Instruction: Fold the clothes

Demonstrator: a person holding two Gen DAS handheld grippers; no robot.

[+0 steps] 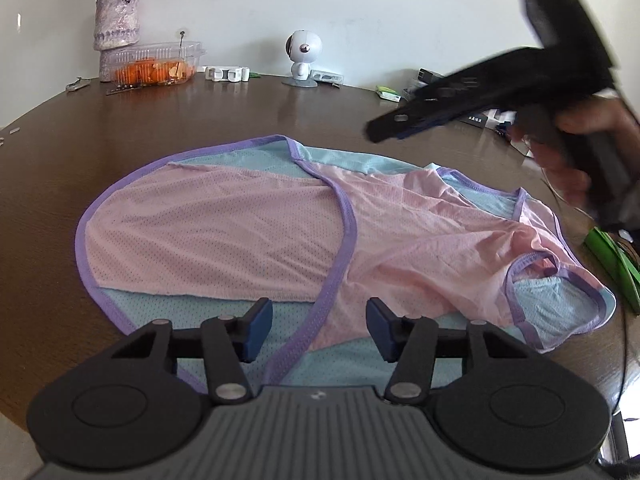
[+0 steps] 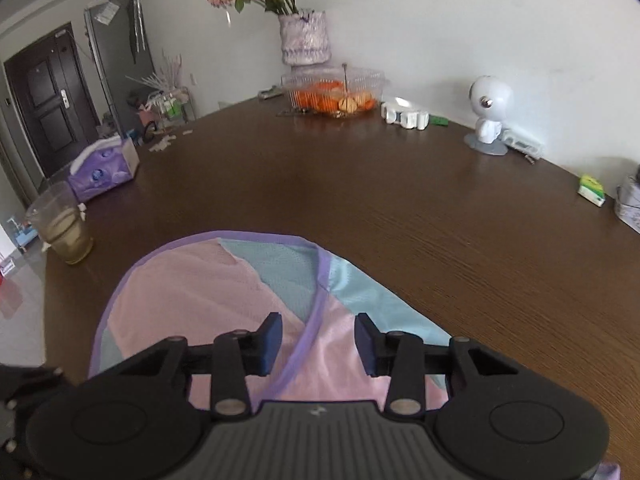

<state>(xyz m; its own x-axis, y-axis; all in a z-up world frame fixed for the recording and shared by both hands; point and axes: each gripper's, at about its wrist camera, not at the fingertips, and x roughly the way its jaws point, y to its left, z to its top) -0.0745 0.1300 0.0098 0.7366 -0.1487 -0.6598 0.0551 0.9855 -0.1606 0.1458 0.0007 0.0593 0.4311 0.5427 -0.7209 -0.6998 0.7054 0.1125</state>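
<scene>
A pink and light-blue mesh garment (image 1: 248, 236) with purple trim lies spread on the dark wooden table (image 1: 160, 120), one flap folded across it. My left gripper (image 1: 319, 330) hovers open over its near edge, nothing between its fingers. The right gripper (image 1: 384, 128), held by a hand (image 1: 568, 168), floats blurred above the garment's far right side; its tips look close together there. In the right wrist view the same garment (image 2: 192, 292) lies below my right gripper (image 2: 318, 344), whose blue pads stand apart and empty above the purple seam.
Along the wall stand a vase of flowers (image 1: 116, 20), a clear box of oranges (image 2: 332, 92), a small white robot figure (image 2: 488, 116) and small boxes. A glass of liquid (image 2: 64, 224) and a purple tissue pack (image 2: 104, 168) sit at the table's left edge. Green items (image 1: 612, 256) lie at right.
</scene>
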